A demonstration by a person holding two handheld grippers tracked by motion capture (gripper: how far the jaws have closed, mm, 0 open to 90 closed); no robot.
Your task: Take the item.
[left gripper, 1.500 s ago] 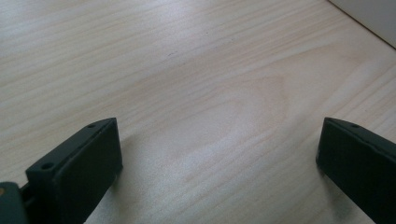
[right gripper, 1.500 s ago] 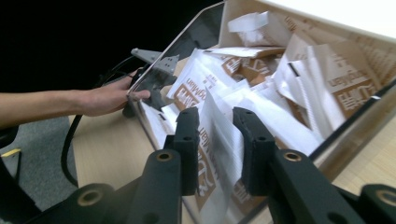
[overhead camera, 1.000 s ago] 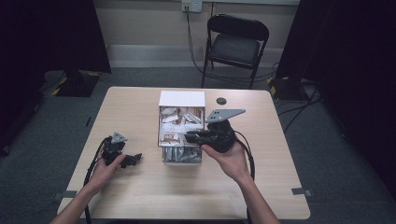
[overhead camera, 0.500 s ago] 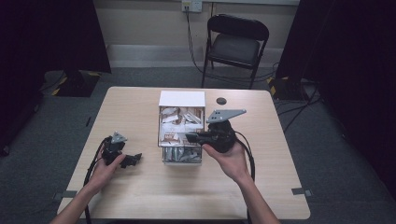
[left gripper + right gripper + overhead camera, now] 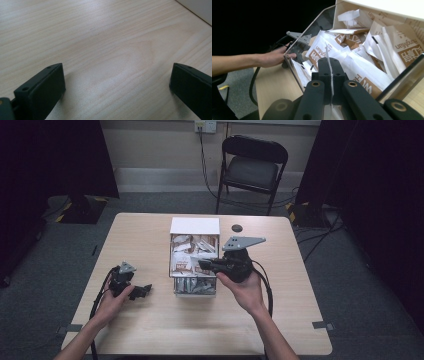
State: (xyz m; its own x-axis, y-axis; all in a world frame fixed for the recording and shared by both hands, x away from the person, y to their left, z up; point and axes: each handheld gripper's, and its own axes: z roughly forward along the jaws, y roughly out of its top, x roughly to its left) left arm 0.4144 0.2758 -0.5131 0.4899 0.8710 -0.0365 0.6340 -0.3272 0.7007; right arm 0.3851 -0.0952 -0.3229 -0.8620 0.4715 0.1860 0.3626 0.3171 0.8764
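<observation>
A light wooden table point(image 5: 150, 330) carries a clear-walled box point(image 5: 194, 289) with a white lid end, which serves as the landmark here. The box is heaped with white and brown paper sachets point(image 5: 192, 251). A black folding chair point(image 5: 254, 169) stands on the floor beyond the far side of the box.

The right gripper point(image 5: 203, 265) reaches over the box from its right side, held in the person's right hand point(image 5: 245, 290). In the right gripper view its jaws are pressed together on the edge of one thin white sachet point(image 5: 329, 72), which stands upright between them, just above the pile.

The left gripper point(image 5: 141, 291) rests on the table well to the left of the box, its jaws spread wide with only bare wood between them in the left gripper view.

Compared with half a second and a second ago, nothing in the high view has visibly moved: both grippers sit where they were. That suggests the grip on the sachet is settled and lifting it out of the box comes next.

A small dark round disc point(image 5: 237, 228) lies on the table beyond the box's far right corner.
</observation>
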